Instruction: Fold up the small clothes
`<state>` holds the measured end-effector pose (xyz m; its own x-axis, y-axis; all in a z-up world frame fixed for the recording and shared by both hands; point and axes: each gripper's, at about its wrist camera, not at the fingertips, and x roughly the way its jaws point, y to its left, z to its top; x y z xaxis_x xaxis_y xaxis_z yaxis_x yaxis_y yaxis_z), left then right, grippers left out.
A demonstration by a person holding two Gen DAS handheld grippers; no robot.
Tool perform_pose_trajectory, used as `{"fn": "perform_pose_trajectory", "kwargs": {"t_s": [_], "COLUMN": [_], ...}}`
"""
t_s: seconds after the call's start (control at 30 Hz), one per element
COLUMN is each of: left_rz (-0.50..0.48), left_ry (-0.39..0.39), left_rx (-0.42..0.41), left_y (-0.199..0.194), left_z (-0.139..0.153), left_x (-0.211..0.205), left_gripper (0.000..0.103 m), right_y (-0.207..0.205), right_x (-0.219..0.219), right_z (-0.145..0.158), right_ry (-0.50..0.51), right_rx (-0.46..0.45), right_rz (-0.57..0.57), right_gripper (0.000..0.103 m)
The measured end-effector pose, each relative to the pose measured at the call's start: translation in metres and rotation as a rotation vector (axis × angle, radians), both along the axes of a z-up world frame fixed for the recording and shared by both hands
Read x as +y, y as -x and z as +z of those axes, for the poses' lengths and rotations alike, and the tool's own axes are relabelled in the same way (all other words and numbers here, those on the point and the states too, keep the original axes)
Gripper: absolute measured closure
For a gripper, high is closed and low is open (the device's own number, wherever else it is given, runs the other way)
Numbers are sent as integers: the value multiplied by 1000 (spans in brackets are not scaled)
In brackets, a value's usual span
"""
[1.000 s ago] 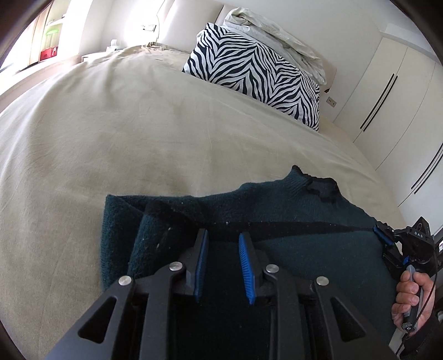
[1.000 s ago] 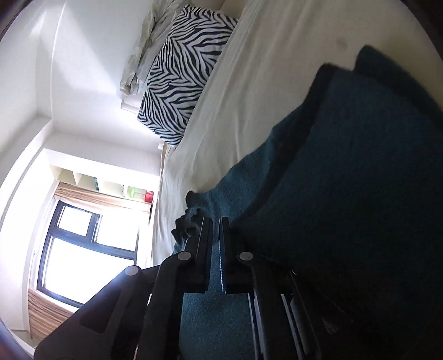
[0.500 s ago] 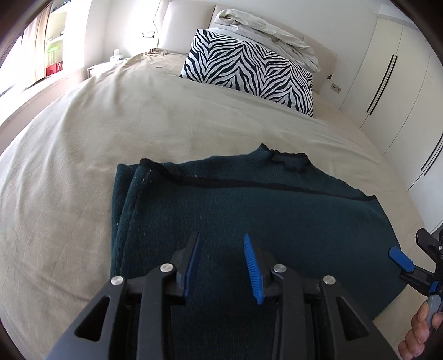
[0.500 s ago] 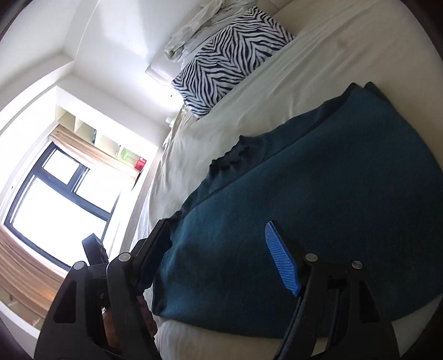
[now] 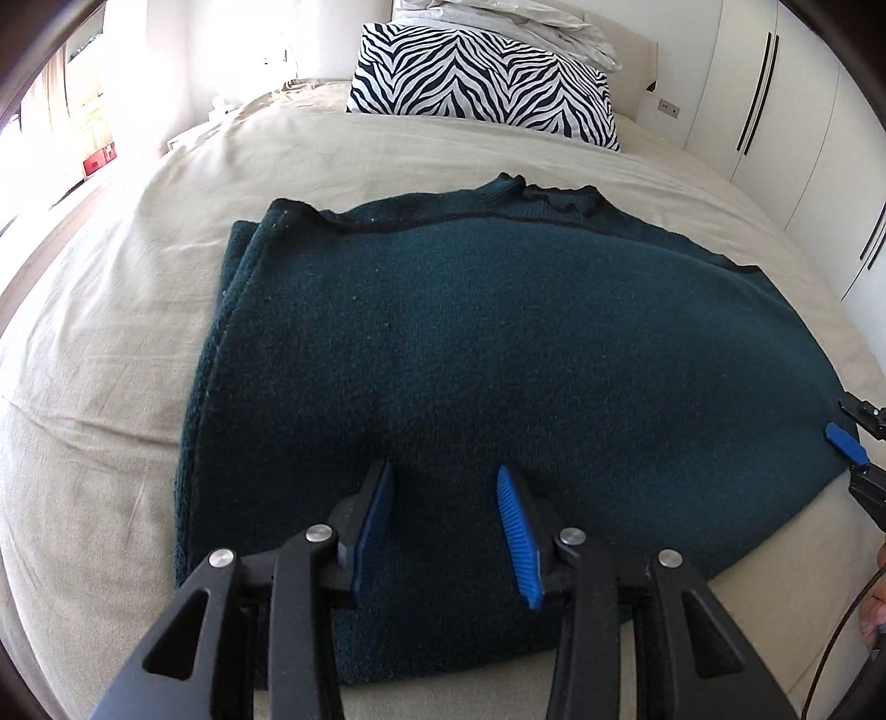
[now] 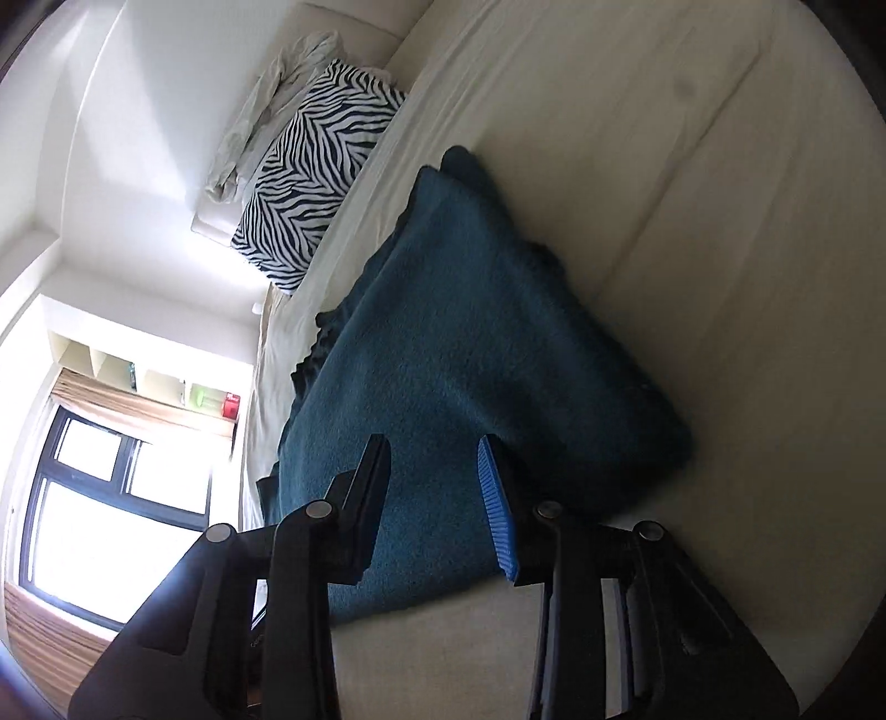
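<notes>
Teal knitwear dominates both views: a dark green-blue sweater [image 5: 498, 343] lies folded flat on the beige bed [image 5: 111, 343], its ruffled neckline toward the headboard and a doubled edge showing along its left side. The left claw [image 5: 446, 515] hangs just above the near hem of the sweater, its two blue-padded fingers [image 5: 512, 526] standing apart with nothing between them. At the right edge of the same view, a blue fingertip of the right claw [image 5: 843, 443] sits at the sweater's right corner, near where the knit meets the sheet.

From the right wrist view, rolled sideways, the right claw [image 6: 432, 493] is also spread wide, empty, hovering over the near end of the sweater [image 6: 470, 343]; whether its pads touch the knit cannot be told. A zebra-striped pillow [image 5: 487, 83] leans at the head of the bed with crumpled white bedding [image 5: 498, 14] piled behind it. White wardrobe doors [image 5: 786, 99] stand to the right, and a bright window [image 6: 111, 498] shows beyond the bed.
</notes>
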<state>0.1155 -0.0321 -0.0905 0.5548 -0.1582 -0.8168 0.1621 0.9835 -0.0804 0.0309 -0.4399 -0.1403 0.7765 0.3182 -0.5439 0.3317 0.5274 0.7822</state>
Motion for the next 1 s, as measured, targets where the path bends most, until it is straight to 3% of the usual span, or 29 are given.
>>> {"fn": "perform_pose_trajectory", "kwargs": {"t_s": [0.07,0.13,0.37,0.43,0.5,0.6,0.73,0.83,1.0], "left_rz": [0,-1,-7,-9,-9,-10,-14,-18,39], "left_ry": [-3,-11,-12,-8,-3,11,54,83,120], "left_rx": [-3,-7,-8,-11,-17,-25,-23,-14,3], "left_y": [0,2,2,2,2,3,4,8,21], "left_z": [-1,-1,-1,-2,-3,-4,-4,-1,14], "left_x": [0,-1,-1,-1,-1,2,10,19,35], "left_gripper": [61,61,60,60,60,60,60,61,72], "right_y": [16,23,-13,-26,-40,-61,-72,-66,-26], "right_x": [-3,6,96,119,135,148,159,133,50], "right_z": [16,34,79,85,81,54,8,-11,-9], "right_ry": [44,124,343,356,303,139,58,-76,-85], "right_rx": [-26,-49,-116,-142,-147,-111,-13,-38,-47], "right_rz": [-32,-9,243,283,310,376,411,350,92], "right_gripper": [62,49,45,37,35,35,37,51,51]}}
